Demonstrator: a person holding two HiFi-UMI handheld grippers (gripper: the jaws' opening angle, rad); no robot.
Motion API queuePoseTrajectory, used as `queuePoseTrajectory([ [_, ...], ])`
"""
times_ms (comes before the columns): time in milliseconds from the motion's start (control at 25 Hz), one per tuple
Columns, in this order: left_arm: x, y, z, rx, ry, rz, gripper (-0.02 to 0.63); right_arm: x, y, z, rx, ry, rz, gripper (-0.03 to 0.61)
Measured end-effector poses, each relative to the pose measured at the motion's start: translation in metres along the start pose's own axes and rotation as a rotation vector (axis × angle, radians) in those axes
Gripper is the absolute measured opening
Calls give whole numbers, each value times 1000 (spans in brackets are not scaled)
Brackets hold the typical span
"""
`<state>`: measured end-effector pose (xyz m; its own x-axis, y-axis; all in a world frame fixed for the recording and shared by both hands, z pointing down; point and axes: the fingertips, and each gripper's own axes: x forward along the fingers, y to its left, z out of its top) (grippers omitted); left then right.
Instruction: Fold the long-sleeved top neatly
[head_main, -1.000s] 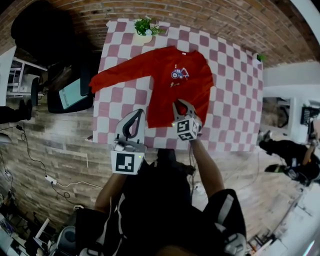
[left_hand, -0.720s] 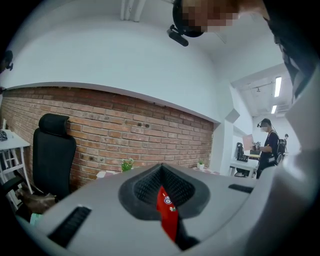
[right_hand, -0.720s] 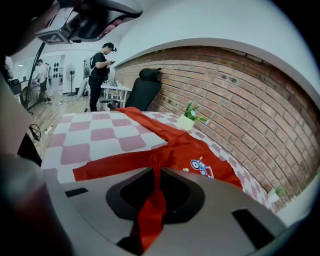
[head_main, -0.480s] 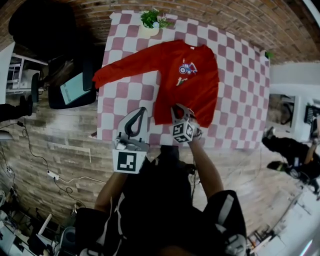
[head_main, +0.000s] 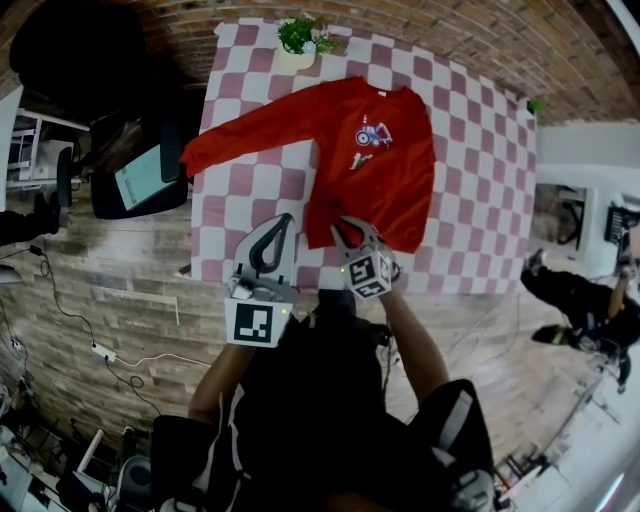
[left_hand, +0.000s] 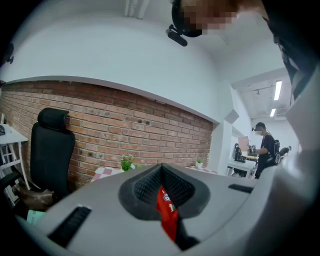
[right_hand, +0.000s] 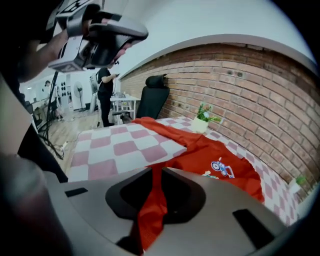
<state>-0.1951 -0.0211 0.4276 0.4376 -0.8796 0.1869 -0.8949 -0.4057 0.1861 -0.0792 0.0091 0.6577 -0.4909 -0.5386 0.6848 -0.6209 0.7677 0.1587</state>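
The red long-sleeved top (head_main: 370, 170) lies flat on the pink-and-white checked table (head_main: 250, 200), print side up, one sleeve stretched out to the left. My right gripper (head_main: 352, 230) is at the near hem, left of its middle, shut on a pinch of the red cloth; in the right gripper view the fabric (right_hand: 152, 210) runs up between the jaws (right_hand: 157, 170). My left gripper (head_main: 276, 226) hovers over the table's near edge just left of the hem, shut with nothing in it. Only a strip of the top (left_hand: 167, 212) shows past its closed jaws.
A small potted plant (head_main: 300, 40) stands at the table's far edge. A black office chair (head_main: 60, 60) and a dark seat with a teal item (head_main: 145, 180) are left of the table. A person (head_main: 580, 300) is on the floor side at right.
My right gripper has slid leftwards along the near hem with the cloth in its jaws. The left gripper has hardly moved.
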Motion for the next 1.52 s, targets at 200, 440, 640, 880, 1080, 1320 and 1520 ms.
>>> queuePoseTrajectory([
  [200, -1, 3, -2, -3, -1, 10, 2, 4, -50, 6, 122, -38, -93, 34],
  [440, -3, 8, -4, -2, 8, 25, 2, 27, -83, -30, 207, 68, -99, 15],
  [640, -3, 12, -9, -6, 16, 32, 2, 38, -51, -38, 191, 95, 69, 14],
  [880, 0, 10, -12, -9, 21, 30, 2, 39, -17, -39, 169, 116, 170, 14],
  [1080, 0, 12, -11, -14, 15, 36, 2, 51, -11, -59, 191, 167, 182, 14],
  [1320, -4, 26, -14, -15, 15, 69, 2, 60, -7, -62, 176, 216, 160, 14],
  [1520, -8, 44, -5, -13, -12, 99, 2, 39, -23, -37, 292, 104, 90, 14],
])
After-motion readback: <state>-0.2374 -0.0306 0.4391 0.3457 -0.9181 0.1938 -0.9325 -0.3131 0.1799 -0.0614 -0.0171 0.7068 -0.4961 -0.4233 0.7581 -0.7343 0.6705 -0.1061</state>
